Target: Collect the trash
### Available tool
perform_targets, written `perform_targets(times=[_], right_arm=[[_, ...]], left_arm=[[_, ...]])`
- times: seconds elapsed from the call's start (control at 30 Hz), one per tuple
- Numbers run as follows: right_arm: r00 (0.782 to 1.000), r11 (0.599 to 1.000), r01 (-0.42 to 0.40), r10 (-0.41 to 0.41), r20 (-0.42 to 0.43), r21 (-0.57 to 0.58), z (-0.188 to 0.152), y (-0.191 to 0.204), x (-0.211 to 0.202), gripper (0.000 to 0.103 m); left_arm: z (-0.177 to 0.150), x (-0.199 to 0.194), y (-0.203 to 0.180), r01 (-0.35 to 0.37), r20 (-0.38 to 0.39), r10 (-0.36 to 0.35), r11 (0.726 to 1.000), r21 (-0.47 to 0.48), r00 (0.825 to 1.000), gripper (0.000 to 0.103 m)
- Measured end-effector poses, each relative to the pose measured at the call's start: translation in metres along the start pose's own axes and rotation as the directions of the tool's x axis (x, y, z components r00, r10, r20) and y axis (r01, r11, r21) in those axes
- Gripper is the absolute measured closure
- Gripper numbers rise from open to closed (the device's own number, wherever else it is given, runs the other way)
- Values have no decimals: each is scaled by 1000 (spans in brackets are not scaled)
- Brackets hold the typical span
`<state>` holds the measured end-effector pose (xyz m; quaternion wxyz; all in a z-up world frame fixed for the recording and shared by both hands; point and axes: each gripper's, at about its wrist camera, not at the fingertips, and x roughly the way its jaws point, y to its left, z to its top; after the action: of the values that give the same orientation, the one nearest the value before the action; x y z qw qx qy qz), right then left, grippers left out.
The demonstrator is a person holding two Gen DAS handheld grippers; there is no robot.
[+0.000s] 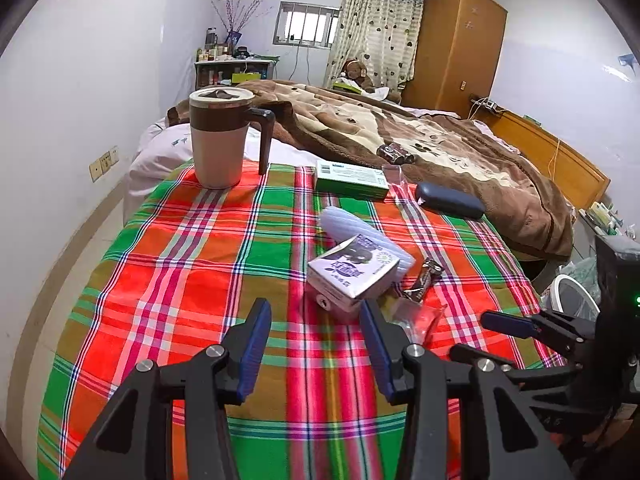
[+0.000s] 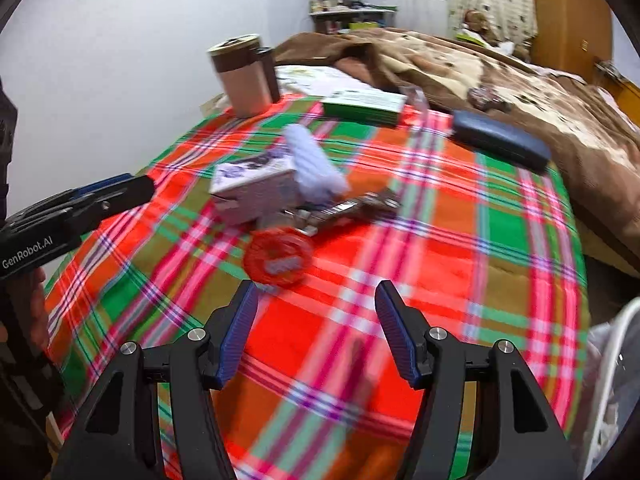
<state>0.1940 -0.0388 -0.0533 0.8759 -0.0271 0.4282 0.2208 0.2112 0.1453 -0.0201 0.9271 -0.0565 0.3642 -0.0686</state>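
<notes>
A purple-and-white milk carton [image 1: 352,276] lies on the plaid tablecloth [image 1: 192,264], leaning against a white ribbed roll [image 1: 344,220]. A brown shiny wrapper [image 1: 426,280] and a clear plastic wrapper [image 1: 420,320] lie to its right. My left gripper [image 1: 316,316] is open just short of the carton, with nothing between its fingers. My right gripper [image 2: 316,300] is open over the cloth, just behind a red round wrapper [image 2: 278,258]. The carton [image 2: 252,188], roll [image 2: 316,168] and shiny wrapper [image 2: 352,208] lie beyond it. Each gripper shows in the other's view: right gripper [image 1: 480,336], left gripper [image 2: 120,186].
A lidded mug [image 1: 220,140], a green box [image 1: 352,178] and a dark glasses case [image 1: 450,200] stand at the table's far side. Behind is a bed with a brown blanket [image 1: 440,148]. A white bin [image 1: 572,296] stands off the table's right edge, bin [image 2: 616,360].
</notes>
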Motion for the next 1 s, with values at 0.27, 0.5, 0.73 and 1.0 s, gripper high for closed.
perform_targets(times=[0.27,0.5,0.73,1.0], right_arm=[[999,1000,-19,19,-35,-5,15,12,25,41],[999,1000,16,-17,-43,-23,17,14,31,43],[999,1000,7,-6,-39,13,14,7,29,59],[999,998,22,-20,-31,58,8,-8,19,59]], left_arm=[[5,15,16,27,-28,-27,1000,-12,999,49],[15,30,19,48,-47,-48,999,-4,998,49],[21,44,13,79,-64,-77,997,21,995,49],[27,64,1,149,-117,-140,987,65,983,49]])
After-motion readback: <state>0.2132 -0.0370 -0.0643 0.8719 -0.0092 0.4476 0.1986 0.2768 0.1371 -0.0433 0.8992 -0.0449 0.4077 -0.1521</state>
